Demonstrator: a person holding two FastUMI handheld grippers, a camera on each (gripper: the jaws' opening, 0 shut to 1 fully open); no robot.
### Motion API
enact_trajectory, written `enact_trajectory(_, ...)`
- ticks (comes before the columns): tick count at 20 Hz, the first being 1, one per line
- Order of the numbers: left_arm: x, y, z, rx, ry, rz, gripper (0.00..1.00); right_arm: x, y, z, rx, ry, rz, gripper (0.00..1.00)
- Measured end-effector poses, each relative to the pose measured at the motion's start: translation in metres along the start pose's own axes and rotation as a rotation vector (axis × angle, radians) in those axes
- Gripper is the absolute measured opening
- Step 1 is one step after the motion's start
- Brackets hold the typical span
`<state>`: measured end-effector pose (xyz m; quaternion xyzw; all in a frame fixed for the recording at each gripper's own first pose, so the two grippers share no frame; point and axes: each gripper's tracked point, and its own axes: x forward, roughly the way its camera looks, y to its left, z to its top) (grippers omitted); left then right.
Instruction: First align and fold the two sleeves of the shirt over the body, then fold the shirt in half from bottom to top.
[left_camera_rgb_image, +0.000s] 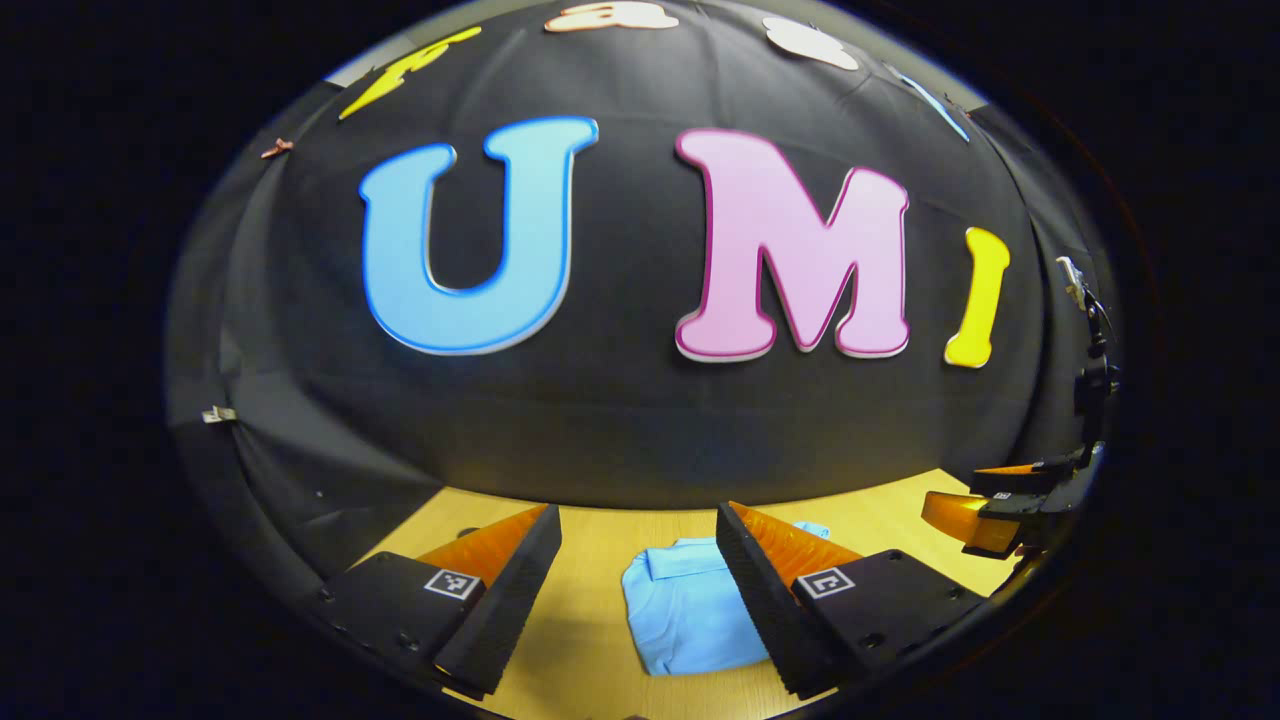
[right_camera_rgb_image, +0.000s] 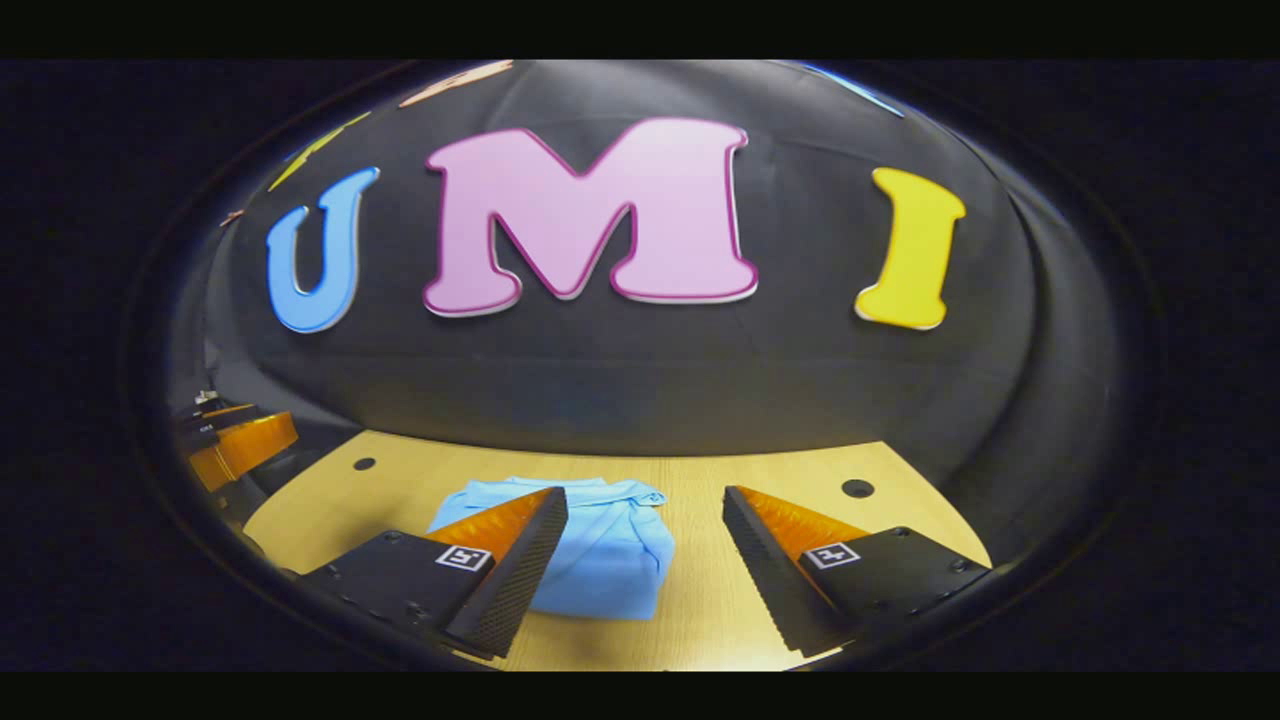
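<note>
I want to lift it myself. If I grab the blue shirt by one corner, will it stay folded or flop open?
It would probably flop open: the shirt is soft cloth, with rounded, puffy folds and nothing holding them. It looks light for its size. Pushed along the smooth wooden table, it would likely bunch up rather than slide neatly.

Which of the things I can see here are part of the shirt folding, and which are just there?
Part of the job:
shirt, light blue, lying folded on the table
left gripper, open, above the shirt
right gripper, open, nothing between its fingers

Just there:
table, wooden, with small round holes
clips on the booth's cloth wall
</note>
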<state>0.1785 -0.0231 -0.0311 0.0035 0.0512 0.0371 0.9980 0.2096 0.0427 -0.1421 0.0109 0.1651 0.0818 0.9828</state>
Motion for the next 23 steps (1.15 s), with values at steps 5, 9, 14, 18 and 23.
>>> enact_trajectory(5, -0.115, 0.005, 0.053, -0.051, -0.074, -0.053, 0.99, -0.131, -0.002, 0.057, -0.019, -0.170, -0.047, 0.97)
enact_trajectory(9, -0.193, 0.012, 0.070, -0.075, -0.108, -0.062, 0.98, -0.215, -0.004, 0.093, 0.023, -0.264, -0.066, 0.96)
enact_trajectory(14, -0.267, 0.009, 0.063, -0.024, -0.102, -0.079, 0.98, -0.297, 0.004, 0.094, 0.050, -0.294, -0.044, 0.96)
enact_trajectory(18, -0.320, -0.013, 0.054, -0.072, -0.137, -0.105, 0.98, -0.353, 0.014, 0.069, 0.057, -0.265, -0.028, 0.96)
enact_trajectory(23, -0.357, -0.049, 0.043, -0.022, -0.144, -0.190, 0.97, -0.399, 0.033, 0.047, 0.072, -0.287, -0.010, 0.96)
